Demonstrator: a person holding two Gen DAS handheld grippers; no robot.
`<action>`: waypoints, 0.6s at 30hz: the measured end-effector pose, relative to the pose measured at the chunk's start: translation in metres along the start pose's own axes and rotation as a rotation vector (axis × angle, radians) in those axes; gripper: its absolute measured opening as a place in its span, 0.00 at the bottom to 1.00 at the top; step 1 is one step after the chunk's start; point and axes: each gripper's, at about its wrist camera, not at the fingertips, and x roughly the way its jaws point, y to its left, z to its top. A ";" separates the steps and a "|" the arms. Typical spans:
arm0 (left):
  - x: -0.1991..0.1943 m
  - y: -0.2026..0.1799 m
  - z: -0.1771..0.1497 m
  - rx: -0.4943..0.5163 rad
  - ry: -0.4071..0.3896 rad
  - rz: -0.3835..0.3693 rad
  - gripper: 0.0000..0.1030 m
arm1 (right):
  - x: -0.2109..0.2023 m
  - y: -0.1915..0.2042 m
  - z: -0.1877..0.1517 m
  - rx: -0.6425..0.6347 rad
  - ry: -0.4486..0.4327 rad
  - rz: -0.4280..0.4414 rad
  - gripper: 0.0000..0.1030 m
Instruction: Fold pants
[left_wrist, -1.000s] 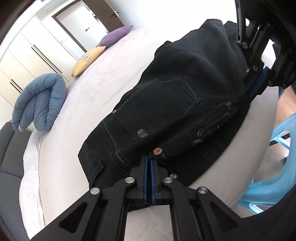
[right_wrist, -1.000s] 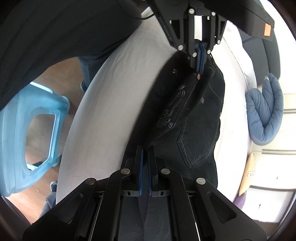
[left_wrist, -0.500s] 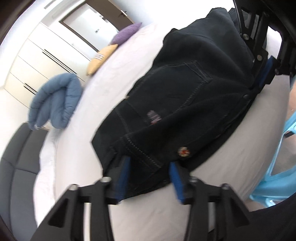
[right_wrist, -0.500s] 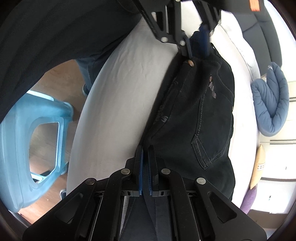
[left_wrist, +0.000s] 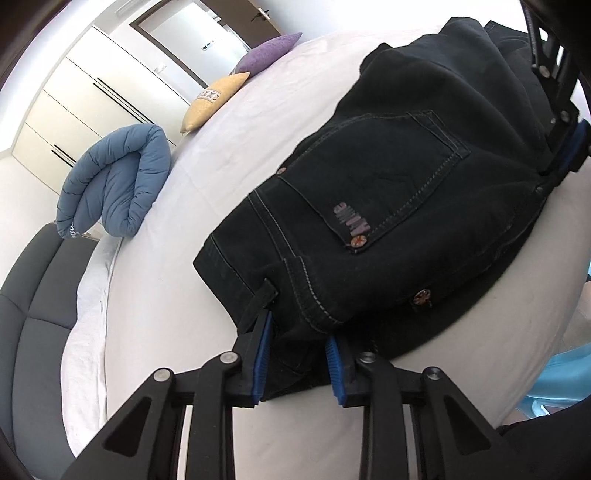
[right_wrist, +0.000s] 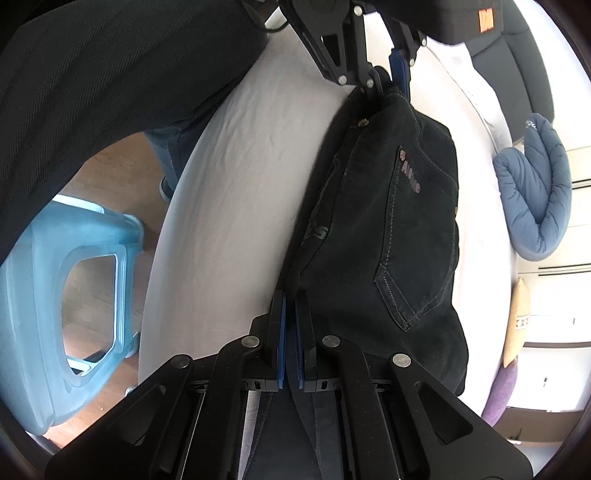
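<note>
Black denim pants (left_wrist: 388, 206) lie folded on a white bed (left_wrist: 155, 280), back pocket up. My left gripper (left_wrist: 299, 354) is open, its blue pads on either side of the waistband edge. My right gripper (right_wrist: 293, 332) is shut on the pants (right_wrist: 388, 240) at the opposite end of the fold, near the bed's edge. The right gripper also shows in the left wrist view (left_wrist: 565, 147), and the left gripper in the right wrist view (right_wrist: 384, 74), jaws apart at the waistband.
A blue rolled quilt (left_wrist: 114, 184) and yellow (left_wrist: 214, 99) and purple pillows (left_wrist: 266, 51) lie at the far side of the bed. A blue plastic stool (right_wrist: 62, 306) stands on the wooden floor beside the bed. A dark sofa (left_wrist: 26, 314) is at left.
My left gripper, shut on the waistband one second ago, has opened and let the pants down flat. The right gripper stays shut on the fabric.
</note>
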 end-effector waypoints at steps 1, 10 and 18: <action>0.001 0.002 0.000 -0.006 0.003 0.000 0.29 | 0.000 0.000 0.003 0.005 -0.001 0.001 0.03; -0.014 0.008 -0.019 0.023 0.061 0.044 0.77 | 0.012 -0.003 0.001 0.130 -0.018 0.031 0.06; -0.060 0.044 0.034 -0.225 -0.031 -0.074 0.77 | 0.013 -0.006 -0.004 0.308 -0.039 -0.002 0.08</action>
